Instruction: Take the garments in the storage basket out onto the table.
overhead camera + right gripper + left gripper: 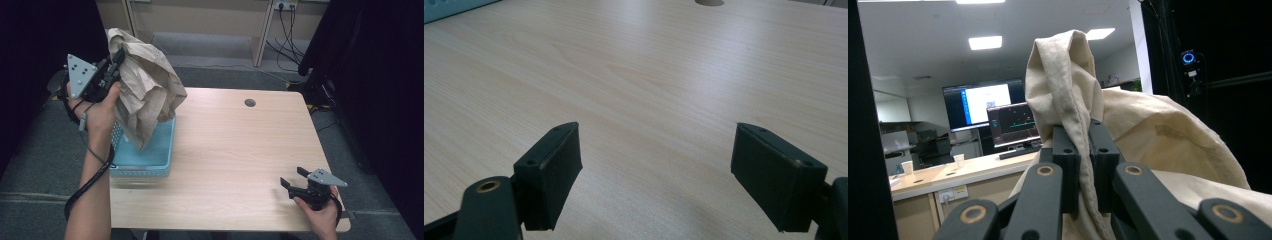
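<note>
The wooden table [235,150] bears a blue basket [150,157] at its left edge; above it a beige cloth [145,85] hangs, pinched in the raised left gripper [114,62]. The right gripper [292,177] rests low on the table, jaws apart

crumpled beige cloth [145,85], matt wooden table [235,150]

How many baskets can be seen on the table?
1. The blue basket stands at the table's left edge, below the beige cloth that the left gripper holds up by a pinched fold. The cloth covers part of the basket's inside.
</note>
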Available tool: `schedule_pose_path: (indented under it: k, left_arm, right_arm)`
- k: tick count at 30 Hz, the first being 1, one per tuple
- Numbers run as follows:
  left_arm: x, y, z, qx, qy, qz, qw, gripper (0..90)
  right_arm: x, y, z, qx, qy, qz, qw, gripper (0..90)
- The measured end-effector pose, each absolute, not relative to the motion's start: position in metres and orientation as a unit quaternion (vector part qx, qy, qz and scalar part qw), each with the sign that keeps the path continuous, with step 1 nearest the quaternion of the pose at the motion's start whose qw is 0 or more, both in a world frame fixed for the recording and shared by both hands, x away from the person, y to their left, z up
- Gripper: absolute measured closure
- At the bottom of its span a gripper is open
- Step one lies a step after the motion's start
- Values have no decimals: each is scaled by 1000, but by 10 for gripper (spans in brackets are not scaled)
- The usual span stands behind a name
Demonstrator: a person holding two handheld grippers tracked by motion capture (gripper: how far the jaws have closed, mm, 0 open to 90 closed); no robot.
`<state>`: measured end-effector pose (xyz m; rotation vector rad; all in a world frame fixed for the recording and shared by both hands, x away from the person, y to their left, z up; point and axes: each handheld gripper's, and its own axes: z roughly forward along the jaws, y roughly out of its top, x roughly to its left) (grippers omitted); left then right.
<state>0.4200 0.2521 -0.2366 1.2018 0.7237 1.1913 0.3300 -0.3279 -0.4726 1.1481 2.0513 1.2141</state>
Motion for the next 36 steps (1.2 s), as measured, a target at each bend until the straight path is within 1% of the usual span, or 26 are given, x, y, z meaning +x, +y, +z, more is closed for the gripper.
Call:
schedule_pose_path:
  k: [36]
  left_arm:
    - [416, 244, -208, 497, 290, 527, 625, 852]
  right_arm:
    - [330, -328, -473, 421, 751, 445, 245, 209]
